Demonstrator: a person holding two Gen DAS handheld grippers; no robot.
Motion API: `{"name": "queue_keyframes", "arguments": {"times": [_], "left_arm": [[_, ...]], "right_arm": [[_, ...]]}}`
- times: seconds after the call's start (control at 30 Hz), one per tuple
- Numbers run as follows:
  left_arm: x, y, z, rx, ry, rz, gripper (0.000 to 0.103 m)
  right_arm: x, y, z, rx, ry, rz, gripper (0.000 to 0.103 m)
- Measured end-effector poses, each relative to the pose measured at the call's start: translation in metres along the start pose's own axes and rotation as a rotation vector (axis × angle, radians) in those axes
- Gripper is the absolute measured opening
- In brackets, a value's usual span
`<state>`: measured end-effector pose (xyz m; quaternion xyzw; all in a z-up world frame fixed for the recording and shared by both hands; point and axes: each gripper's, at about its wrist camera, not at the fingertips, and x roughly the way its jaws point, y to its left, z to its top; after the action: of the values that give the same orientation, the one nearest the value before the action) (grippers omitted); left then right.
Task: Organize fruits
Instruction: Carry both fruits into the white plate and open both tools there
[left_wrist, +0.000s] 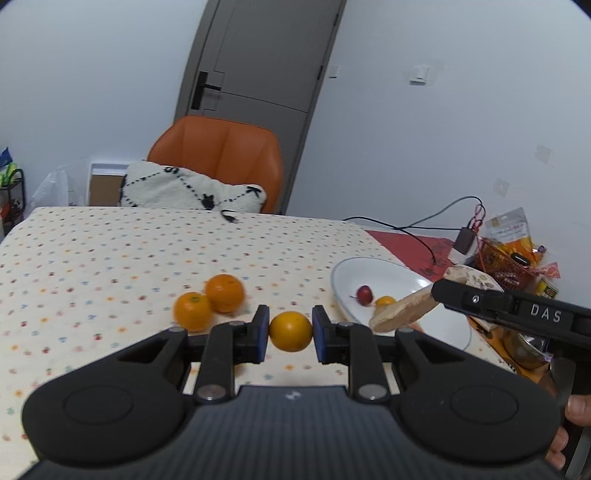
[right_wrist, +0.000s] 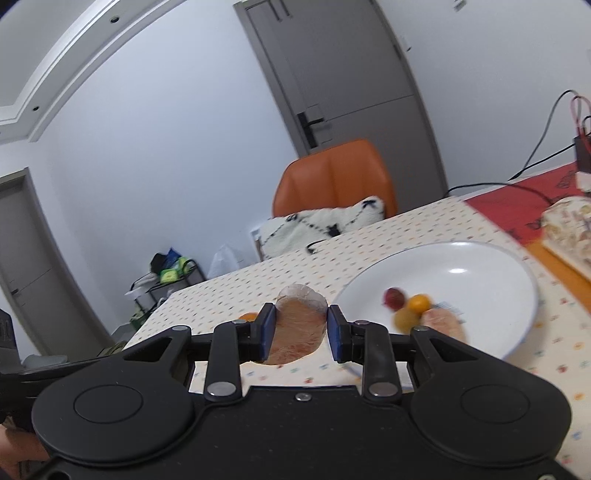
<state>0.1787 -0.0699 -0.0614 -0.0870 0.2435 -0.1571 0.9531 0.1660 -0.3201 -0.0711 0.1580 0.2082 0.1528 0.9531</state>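
In the left wrist view, our left gripper (left_wrist: 290, 331) at lower centre pinches an orange (left_wrist: 290, 331) between its blue pads; the white plate (left_wrist: 384, 271) lies to the right of centre, so we judge the carry runs rightward. Two more oranges (left_wrist: 208, 301) sit left of the claw.

In the right wrist view, our right gripper (right_wrist: 301, 332) grips a plastic-wrapped brownish fruit (right_wrist: 298, 330), its long axis along the fingers. The plate (right_wrist: 480, 258) sits right of the claw, holding small fruits (right_wrist: 408, 306).

"DAS" on right gripper (left_wrist: 402, 314)
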Motion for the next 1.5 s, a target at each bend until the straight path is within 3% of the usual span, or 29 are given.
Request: {"name": "queue_keyframes", "arguments": {"times": [0.7, 1.13, 1.5], "left_arm": [[0.04, -0.06, 0.007, 0.082, 0.027, -0.095, 0.023], [0.077, -0.081, 0.002, 0.121, 0.075, -0.121, 0.023], [0.105, -0.084, 0.001, 0.124, 0.114, -0.111, 0.023]], "right_arm": [[-0.036, -0.065, 0.015, 0.008, -0.077, -0.17, 0.028], [-0.022, -0.091, 0.015, -0.022, -0.008, -0.263, 0.029], [0.007, -0.093, 0.021, -0.061, 0.034, -0.241, 0.023]]}}
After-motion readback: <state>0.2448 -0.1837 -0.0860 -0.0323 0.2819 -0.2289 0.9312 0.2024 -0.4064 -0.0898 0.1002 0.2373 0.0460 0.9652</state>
